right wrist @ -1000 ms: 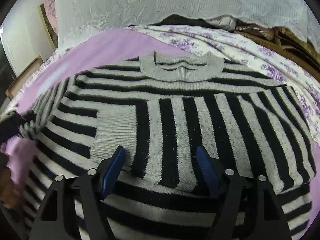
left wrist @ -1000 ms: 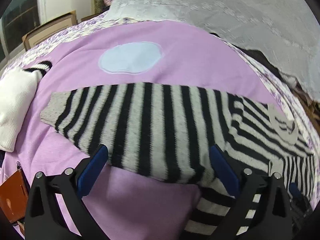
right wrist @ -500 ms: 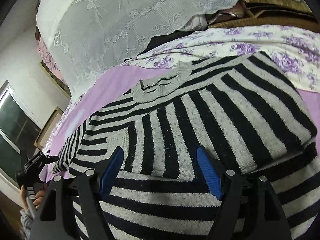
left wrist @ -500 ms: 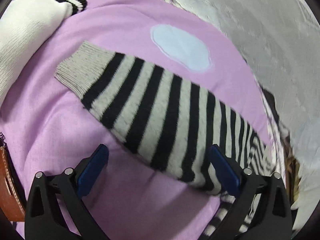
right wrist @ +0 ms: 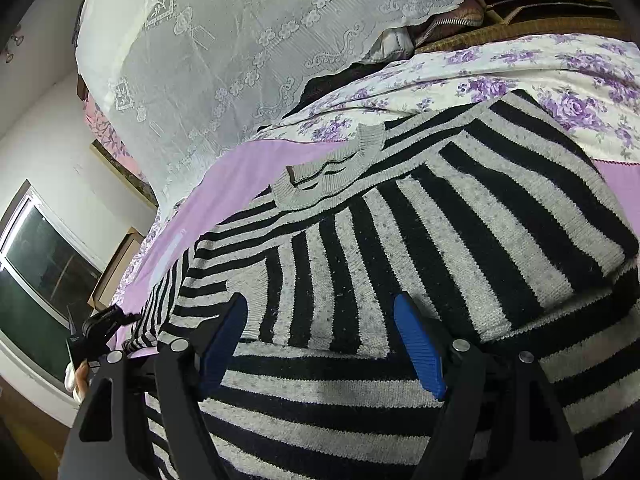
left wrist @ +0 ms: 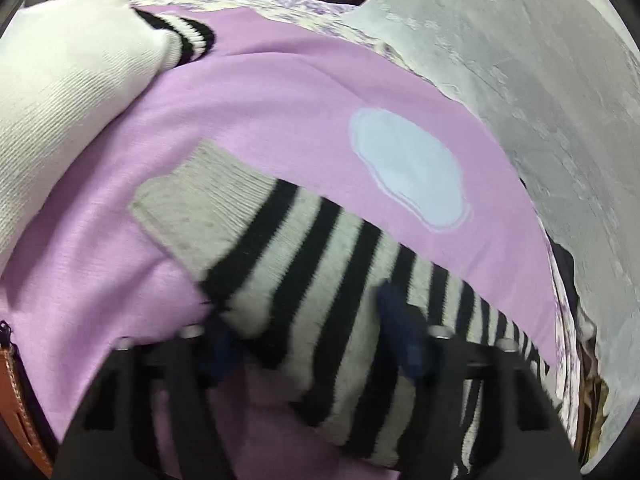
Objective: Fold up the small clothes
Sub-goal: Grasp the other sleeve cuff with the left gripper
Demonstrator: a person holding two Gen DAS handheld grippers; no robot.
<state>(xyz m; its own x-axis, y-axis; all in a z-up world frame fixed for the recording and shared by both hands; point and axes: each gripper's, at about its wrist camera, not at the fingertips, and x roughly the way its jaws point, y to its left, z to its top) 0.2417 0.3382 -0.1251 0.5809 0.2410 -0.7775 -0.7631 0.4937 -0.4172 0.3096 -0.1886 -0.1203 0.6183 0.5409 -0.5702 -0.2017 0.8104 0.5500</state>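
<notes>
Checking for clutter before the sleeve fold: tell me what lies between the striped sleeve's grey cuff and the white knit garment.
In the left wrist view, only bare purple cloth lies between the grey cuff and the white knit garment; nothing else sits there.

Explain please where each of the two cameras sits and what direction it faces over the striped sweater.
Left wrist: rides on the left gripper, looks down along the striped sweater sleeve on the purple cloth; its jaws, just closing, straddle the sleeve.
Right wrist: rides on the right gripper, faces across the sweater's body toward the lace cover; open jaws show, plus a hand holding the left gripper.
Shared: sweater, purple cloth, lace cover.
</notes>
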